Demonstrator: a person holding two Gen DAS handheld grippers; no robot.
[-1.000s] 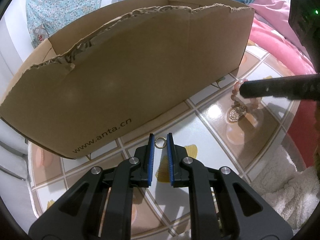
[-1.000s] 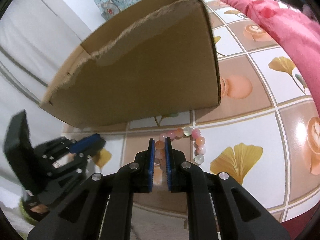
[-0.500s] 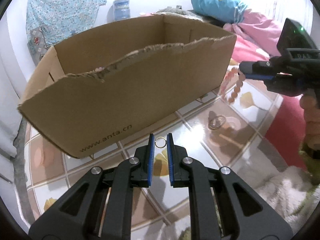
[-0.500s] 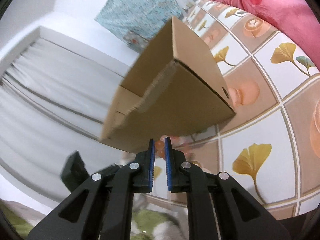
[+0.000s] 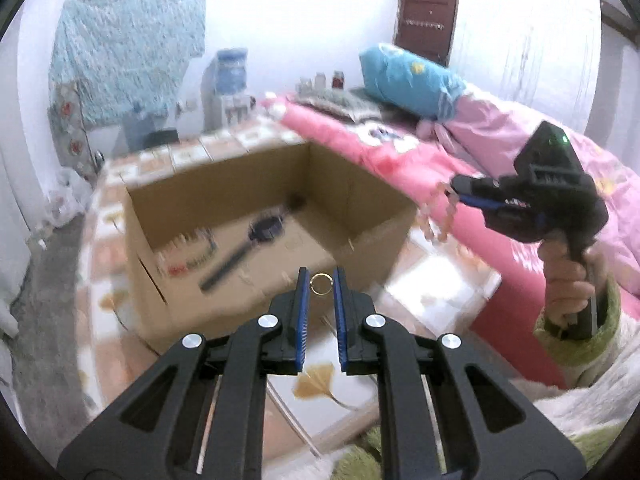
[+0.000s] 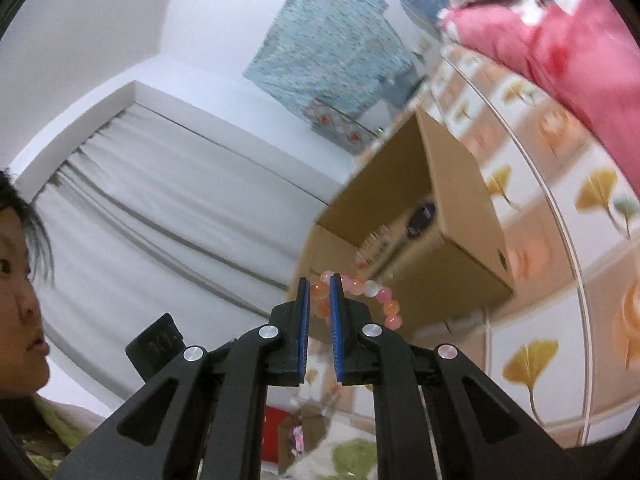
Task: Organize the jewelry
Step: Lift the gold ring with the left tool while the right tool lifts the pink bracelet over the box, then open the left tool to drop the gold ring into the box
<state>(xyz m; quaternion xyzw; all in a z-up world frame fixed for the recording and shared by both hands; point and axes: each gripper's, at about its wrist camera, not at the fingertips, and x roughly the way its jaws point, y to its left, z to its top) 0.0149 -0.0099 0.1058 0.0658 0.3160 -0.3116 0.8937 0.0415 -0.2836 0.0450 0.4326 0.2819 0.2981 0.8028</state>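
Fingers of left gripper [image 5: 321,284] pinch ring [image 5: 321,283], right gripper [image 6: 319,294] pinches bracelet [image 6: 362,292] above box [image 5: 256,300] rim.

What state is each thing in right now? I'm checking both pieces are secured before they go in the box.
Left gripper: shut on the gold ring.
Gold ring: pinched between the pads, lifted off the table.
Right gripper: shut on the bead bracelet.
Bead bracelet: held, loop hanging free.
Cardboard box: open-topped, already holding a few items.
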